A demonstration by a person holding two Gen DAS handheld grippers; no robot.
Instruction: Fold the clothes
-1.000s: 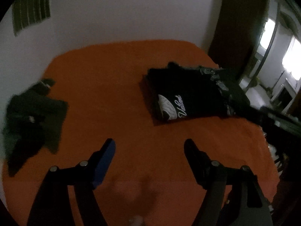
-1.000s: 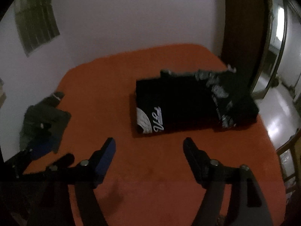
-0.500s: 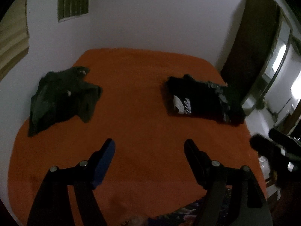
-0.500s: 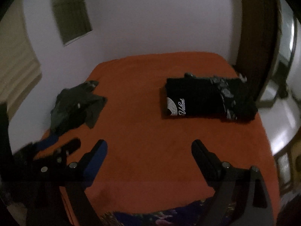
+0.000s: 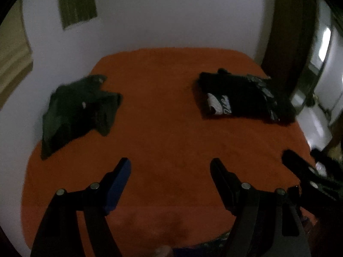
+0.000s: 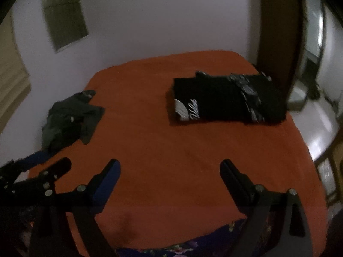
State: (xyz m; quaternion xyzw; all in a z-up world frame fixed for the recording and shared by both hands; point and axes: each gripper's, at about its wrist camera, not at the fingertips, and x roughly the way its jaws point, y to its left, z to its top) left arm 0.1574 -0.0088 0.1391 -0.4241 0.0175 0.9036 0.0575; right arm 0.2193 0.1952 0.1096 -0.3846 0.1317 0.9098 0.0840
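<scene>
Bare orange bed cover (image 5: 163, 128) lies between crumpled garment (image 5: 77, 111) and folded stack (image 5: 242, 98).

Two folded shirts (image 6: 227, 100), one crumpled garment (image 6: 68, 122)

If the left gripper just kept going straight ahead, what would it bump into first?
Probably just the bare orange bedcover. The left gripper points between the crumpled green garment and folded black shirt, though depth is uncertain.

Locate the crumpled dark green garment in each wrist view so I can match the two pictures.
Left wrist view: the crumpled green garment lies left of centre on the orange cloth.
Right wrist view: the same garment lies at the left, near the cloth's edge.
Shared landmark: the folded black shirt with white lettering, at the right in both.
</scene>
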